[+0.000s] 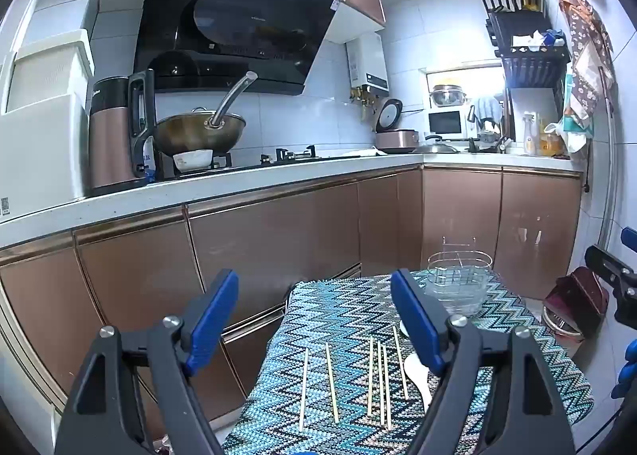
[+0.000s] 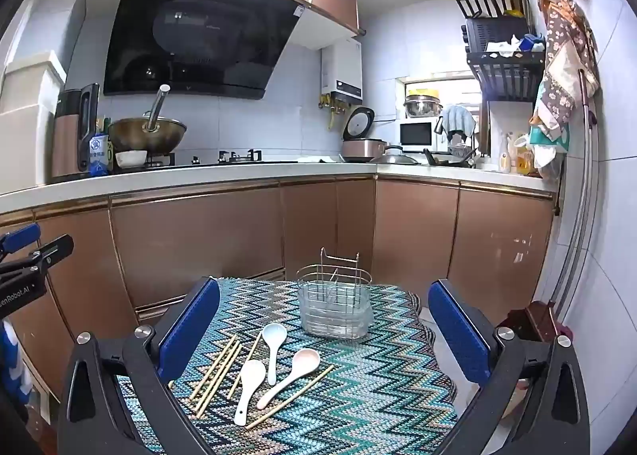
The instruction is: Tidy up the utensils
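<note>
While nothing is yet gripped: both tools are held above the bench, and the work appears not to have been started.

Left tool [image 1: 316, 319]: its blue pads are spread wide apart with nothing between them.

Right tool [image 2: 324, 329]: likewise parted wide and empty.

Landmark: a wire utensil holder [image 2: 334, 305] is stood upright at the far end of the bench, on the zigzag cloth [image 2: 378, 387]; its compartments look empty.

Chopsticks [image 2: 217, 375]: several thin pale sticks are laid on the cloth nearer the cameras than the holder and to its left, some touching in a loose bundle; one chopstick [image 2: 290, 397] is set apart, slanting under the spoons.

Spoons: three are seen just in front of the holder, a pale blue spoon [image 2: 274, 347], a pinkish spoon [image 2: 292, 373] and a white spoon [image 2: 249, 385], close together amid the sticks.

Handling of the chopsticks: they are judged light, stiff and thin, apt to roll or slip between the pads; a grip across the middle of the shaft is advised, one or a touching pair at a time.

Handling of the spoons: they are judged smooth, hard and perhaps chippable ceramic; the handle just behind the bowl is the better hold.

Risk: neighbouring sticks may be dragged along.
</note>
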Demonstrator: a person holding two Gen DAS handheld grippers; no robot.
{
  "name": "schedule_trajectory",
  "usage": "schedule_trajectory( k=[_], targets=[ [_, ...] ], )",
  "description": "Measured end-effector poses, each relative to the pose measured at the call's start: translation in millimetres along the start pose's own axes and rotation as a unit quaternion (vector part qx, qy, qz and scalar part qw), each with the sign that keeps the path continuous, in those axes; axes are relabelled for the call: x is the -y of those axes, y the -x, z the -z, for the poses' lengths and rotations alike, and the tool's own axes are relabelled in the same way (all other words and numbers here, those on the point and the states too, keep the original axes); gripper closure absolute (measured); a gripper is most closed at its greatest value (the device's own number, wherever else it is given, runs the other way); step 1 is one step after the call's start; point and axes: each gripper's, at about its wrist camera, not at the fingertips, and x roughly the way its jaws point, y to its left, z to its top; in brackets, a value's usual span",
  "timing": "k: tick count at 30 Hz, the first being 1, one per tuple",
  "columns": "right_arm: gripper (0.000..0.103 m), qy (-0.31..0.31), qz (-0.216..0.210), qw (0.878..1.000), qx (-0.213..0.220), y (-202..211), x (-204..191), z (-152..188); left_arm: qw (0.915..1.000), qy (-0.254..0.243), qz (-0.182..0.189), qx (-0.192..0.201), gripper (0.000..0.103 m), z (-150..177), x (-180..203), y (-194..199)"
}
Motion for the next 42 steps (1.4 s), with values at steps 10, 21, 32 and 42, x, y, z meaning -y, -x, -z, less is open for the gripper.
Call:
schedule_trajectory(
  k=[10, 21, 32, 42],
  targets=[
    [0.000, -0.006, -0.006, 1.000, 0.014, 8, 6, 0, 0.9999, 0.010, 0.001, -0.004, 0.025, 1, -1, 2],
    [0.000, -0.003, -0.003, 1.000, 0.011, 8, 4, 0, 0.9999, 0.013, 0.002, -0.005, 0.025, 4, -3, 2],
    [0.000, -0.001, -0.006, 1.000, 0.006, 5, 3, 1, 0.9998, 0.018, 0.002, -0.010, 0.025, 4, -5, 1],
    [0.000, 0.002, -0.004, 1.000, 0.007, 6, 2, 3, 0.9997, 0.020, 0.003, -0.012, 0.025, 6, -6, 1]
  ],
)
